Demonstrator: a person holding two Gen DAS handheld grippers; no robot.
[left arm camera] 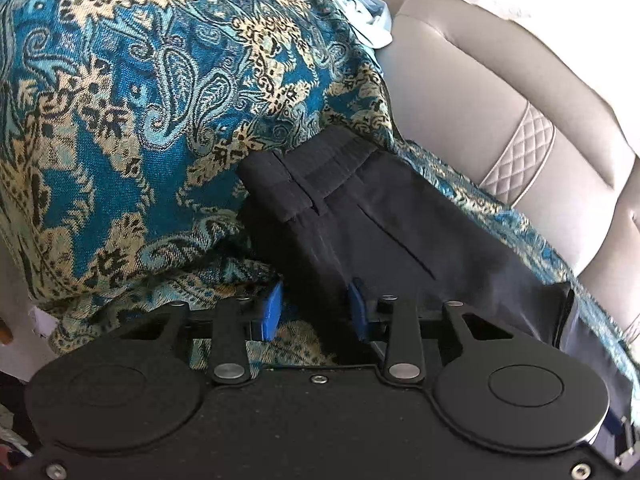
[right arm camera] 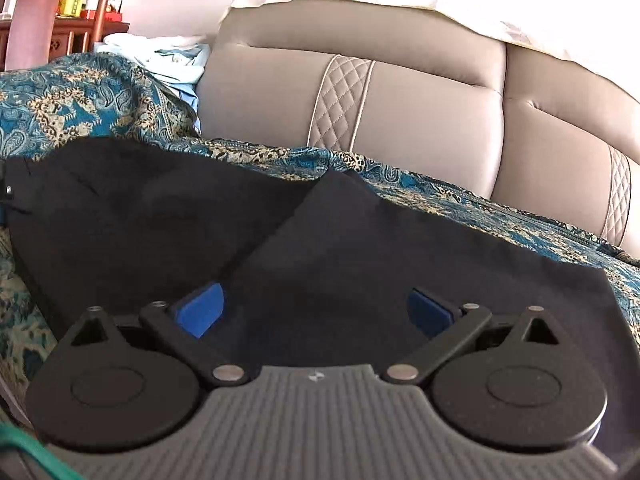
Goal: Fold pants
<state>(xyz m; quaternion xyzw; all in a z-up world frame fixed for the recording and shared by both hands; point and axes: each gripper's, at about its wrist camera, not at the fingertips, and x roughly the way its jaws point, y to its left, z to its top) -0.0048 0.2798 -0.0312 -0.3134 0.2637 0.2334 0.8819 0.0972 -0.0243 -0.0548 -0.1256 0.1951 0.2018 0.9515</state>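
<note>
Dark navy pants (left arm camera: pixel 360 216) lie on a blue and gold paisley throw (left arm camera: pixel 120 100) over a sofa, waistband (left arm camera: pixel 320 168) toward the far end. My left gripper (left arm camera: pixel 315 312) sits low at the pants' near edge. Its blue pads (left arm camera: pixel 272 312) stand a short way apart with the dark cloth between them, and I see no squeeze on it. In the right wrist view the pants (right arm camera: pixel 320 240) spread wide, with a fold ridge running up the middle. My right gripper (right arm camera: pixel 316 314) hovers just over the cloth, its pads (right arm camera: pixel 200 312) wide open and nothing between them.
The beige leather sofa back (right arm camera: pixel 420 120) with quilted strips rises behind the throw. Light blue and white clothes (right arm camera: pixel 176 56) are heaped at the sofa's far left. A white cloth (right arm camera: pixel 480 12) drapes over the backrest top. Wooden furniture (right arm camera: pixel 60 36) stands beyond, at far left.
</note>
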